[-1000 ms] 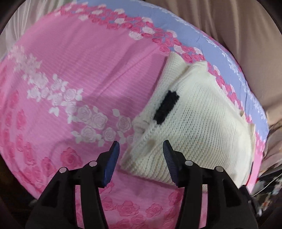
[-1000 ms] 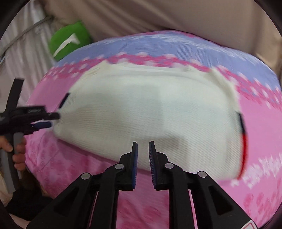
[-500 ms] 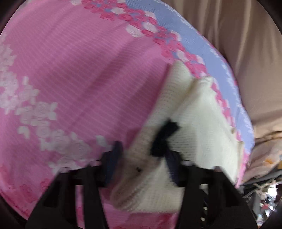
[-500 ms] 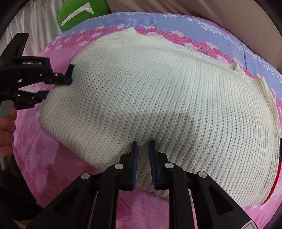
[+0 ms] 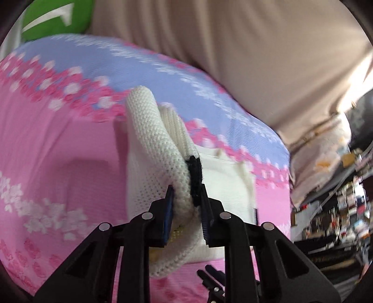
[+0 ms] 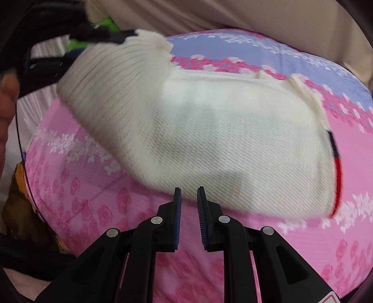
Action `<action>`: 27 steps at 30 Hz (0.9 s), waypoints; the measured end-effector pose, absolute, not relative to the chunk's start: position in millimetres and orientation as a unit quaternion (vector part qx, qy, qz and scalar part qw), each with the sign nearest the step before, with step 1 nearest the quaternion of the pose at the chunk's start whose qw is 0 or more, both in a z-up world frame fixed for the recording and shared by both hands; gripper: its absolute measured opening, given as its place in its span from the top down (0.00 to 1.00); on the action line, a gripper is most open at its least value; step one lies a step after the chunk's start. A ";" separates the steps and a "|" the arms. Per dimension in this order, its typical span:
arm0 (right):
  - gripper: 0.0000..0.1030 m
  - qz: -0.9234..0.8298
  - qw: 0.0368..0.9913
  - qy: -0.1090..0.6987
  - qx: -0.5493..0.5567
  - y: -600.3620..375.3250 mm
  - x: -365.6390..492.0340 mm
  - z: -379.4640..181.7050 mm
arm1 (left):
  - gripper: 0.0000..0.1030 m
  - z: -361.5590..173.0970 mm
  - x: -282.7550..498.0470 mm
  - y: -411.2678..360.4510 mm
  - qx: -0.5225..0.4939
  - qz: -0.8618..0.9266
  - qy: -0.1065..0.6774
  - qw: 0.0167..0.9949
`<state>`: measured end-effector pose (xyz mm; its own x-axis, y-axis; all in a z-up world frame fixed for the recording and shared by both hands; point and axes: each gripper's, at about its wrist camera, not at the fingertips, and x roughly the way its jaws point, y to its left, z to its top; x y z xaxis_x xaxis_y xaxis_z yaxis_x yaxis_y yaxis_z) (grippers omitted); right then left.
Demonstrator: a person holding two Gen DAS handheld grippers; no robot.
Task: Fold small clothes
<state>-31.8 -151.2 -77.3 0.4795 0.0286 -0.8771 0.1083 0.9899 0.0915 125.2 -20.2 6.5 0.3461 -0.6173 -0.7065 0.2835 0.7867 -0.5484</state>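
A cream knitted sweater [image 6: 221,139] lies on a pink floral bed sheet [image 6: 93,198]. My left gripper [image 5: 186,202] is shut on the sweater's left edge [image 5: 160,149], by a black patch [image 5: 194,172], and holds it lifted above the sheet. In the right wrist view that lifted end [image 6: 121,70] rises at the upper left, held by the left gripper [image 6: 102,35]. My right gripper [image 6: 188,200] hovers just before the sweater's near edge, its jaws a narrow gap apart and holding nothing. A red and dark trim [image 6: 336,167] marks the sweater's right end.
The sheet has a lilac band [image 5: 139,67] along its far side. Beige bedding [image 5: 233,42] lies beyond it. A green cushion [image 5: 53,18] sits at the far left. Cluttered shelves [image 5: 338,209] stand to the right.
My left gripper has closed on the sweater's left edge and lifted it off the sheet. My right gripper has drawn back a little from the sweater, still empty.
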 end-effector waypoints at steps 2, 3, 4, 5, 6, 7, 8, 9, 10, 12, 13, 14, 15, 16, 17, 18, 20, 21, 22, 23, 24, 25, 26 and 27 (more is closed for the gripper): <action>0.84 -0.043 0.860 0.504 0.073 -168.4 -51.0 -70.9 | 0.81 17.0 117.7 -50.5 -0.142 -0.306 0.492 0.802; 0.84 -0.051 0.860 0.501 0.077 -175.6 -61.3 -68.1 | 0.81 20.9 112.8 -71.3 -0.127 -0.321 0.491 0.800; 0.84 -0.060 0.861 0.499 0.083 -185.7 -71.1 -66.4 | 0.81 23.1 108.8 -88.6 -0.116 -0.334 0.490 0.797; 0.84 -0.070 0.860 0.497 0.089 -196.1 -79.3 -65.3 | 0.82 24.1 104.7 -105.1 -0.103 -0.344 0.490 0.794; 0.84 -0.082 0.860 0.495 0.098 -206.3 -88.1 -63.8 | 0.82 24.1 98.8 -126.0 -0.088 -0.357 0.492 0.789; 0.84 -0.094 0.858 0.493 0.109 -217.4 -97.6 -63.0 | 0.82 22.8 92.1 -143.3 -0.077 -0.367 0.494 0.785; 0.84 -0.105 0.857 0.490 0.119 -227.6 -106.9 -62.5 | 0.82 20.8 88.5 -154.9 -0.070 -0.373 0.496 0.781; 0.84 -0.114 0.857 0.486 0.128 -235.4 -115.5 -63.4 | 0.82 16.9 81.3 -173.7 -0.056 -0.383 0.500 0.775; 0.84 -0.124 0.856 0.483 0.138 -244.8 -123.3 -63.5 | 0.82 12.8 74.0 -186.7 -0.044 -0.387 0.503 0.772; 0.84 -0.142 0.851 0.480 0.156 -263.3 -137.2 -64.7 | 0.82 -1.1 60.1 -215.1 -0.016 -0.393 0.514 0.763; 0.84 -0.149 0.849 0.479 0.163 -268.8 -142.7 -65.9 | 0.82 -9.2 54.7 -226.8 -0.004 -0.393 0.518 0.760; 0.84 -0.154 0.848 0.478 0.170 -275.4 -148.1 -67.4 | 0.82 -15.2 51.5 -232.7 0.005 -0.392 0.522 0.757; 0.84 -0.161 0.846 0.477 0.178 -283.3 -153.1 -68.8 | 0.82 -24.0 46.7 -243.0 0.016 -0.389 0.528 0.755; 0.84 -0.164 0.844 0.476 0.184 -288.7 -156.7 -69.6 | 0.82 -30.8 43.9 -248.8 0.022 -0.386 0.533 0.753; 0.84 -0.166 0.843 0.475 0.189 -294.1 -160.4 -70.7 | 0.82 -37.0 40.6 -252.6 0.027 -0.383 0.537 0.752; 0.84 -0.167 0.843 0.474 0.194 -299.2 -162.9 -71.4 | 0.82 -43.8 37.9 -256.9 0.032 -0.377 0.541 0.751; 0.84 -0.160 0.842 0.471 0.208 -309.3 -165.4 -72.5 | 0.82 -54.5 35.3 -261.3 0.042 -0.367 0.546 0.752; 0.84 -0.154 0.844 0.467 0.215 -315.5 -165.7 -71.6 | 0.82 -63.9 36.3 -263.2 0.048 -0.360 0.553 0.749; 0.84 -0.152 0.846 0.461 0.220 -320.8 -164.9 -69.8 | 0.82 -70.3 37.1 -264.3 0.052 -0.354 0.560 0.747; 0.84 -0.148 0.849 0.455 0.223 -324.6 -163.3 -66.6 | 0.79 -78.5 39.8 -264.1 0.049 -0.346 0.568 0.745; 0.81 -0.143 0.853 0.448 0.227 -329.0 -161.0 -62.8 | 0.76 -83.9 41.3 -262.3 0.033 -0.345 0.574 0.742; 0.74 -0.138 0.856 0.443 0.228 -332.7 -158.6 -58.8 | 0.74 -82.8 41.9 -262.4 0.025 -0.345 0.574 0.742; 0.70 -0.134 0.859 0.438 0.227 -336.2 -156.1 -54.9 | 0.73 -79.4 42.8 -261.6 0.016 -0.346 0.573 0.743; 0.67 -0.127 0.863 0.434 0.225 -339.1 -153.5 -50.5 | 0.73 -69.4 41.4 -256.3 0.001 -0.354 0.571 0.741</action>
